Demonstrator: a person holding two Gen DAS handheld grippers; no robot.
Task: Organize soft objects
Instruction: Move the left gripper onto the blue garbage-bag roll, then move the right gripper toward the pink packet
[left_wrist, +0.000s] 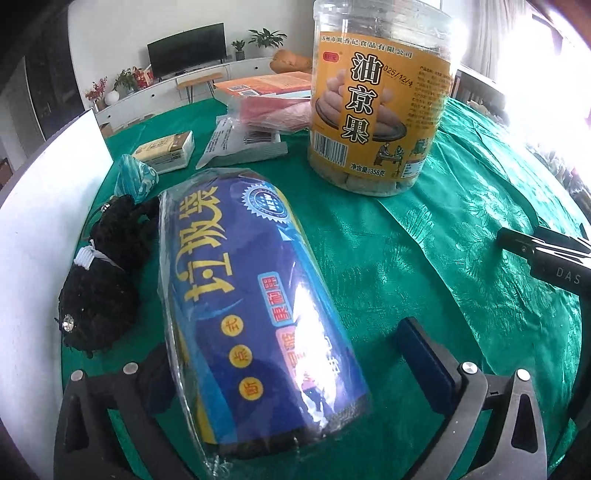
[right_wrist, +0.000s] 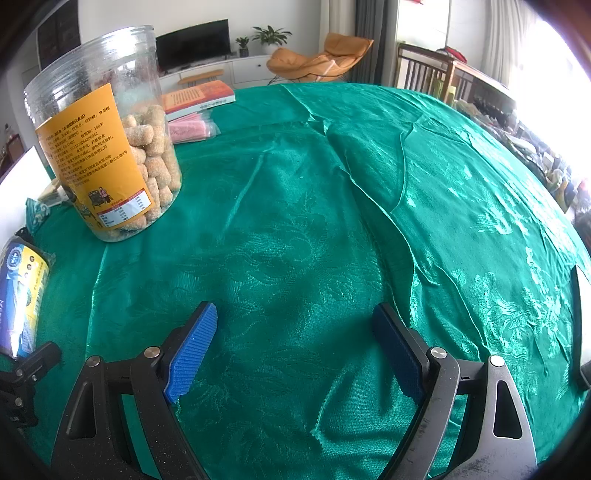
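Observation:
A blue roll of garbage bags (left_wrist: 255, 306) in clear wrap lies on the green tablecloth (left_wrist: 424, 258), between the fingers of my left gripper (left_wrist: 291, 365). The jaws are wide open; the right pad (left_wrist: 428, 362) stands clear of the roll, the left finger is hidden behind it. A black plush toy (left_wrist: 99, 277) lies just left of the roll, against a white board (left_wrist: 40, 206). My right gripper (right_wrist: 295, 347) is open and empty over bare cloth; the roll's end (right_wrist: 18, 299) shows at its far left.
A clear jar of snacks (left_wrist: 380, 96) stands beyond the roll; it also shows in the right wrist view (right_wrist: 107, 140). Behind lie a tissue pack (left_wrist: 166, 147), a small teal packet (left_wrist: 135, 177), plastic-wrapped items (left_wrist: 251, 140), a pink packet (right_wrist: 190, 127) and a book (right_wrist: 199, 96).

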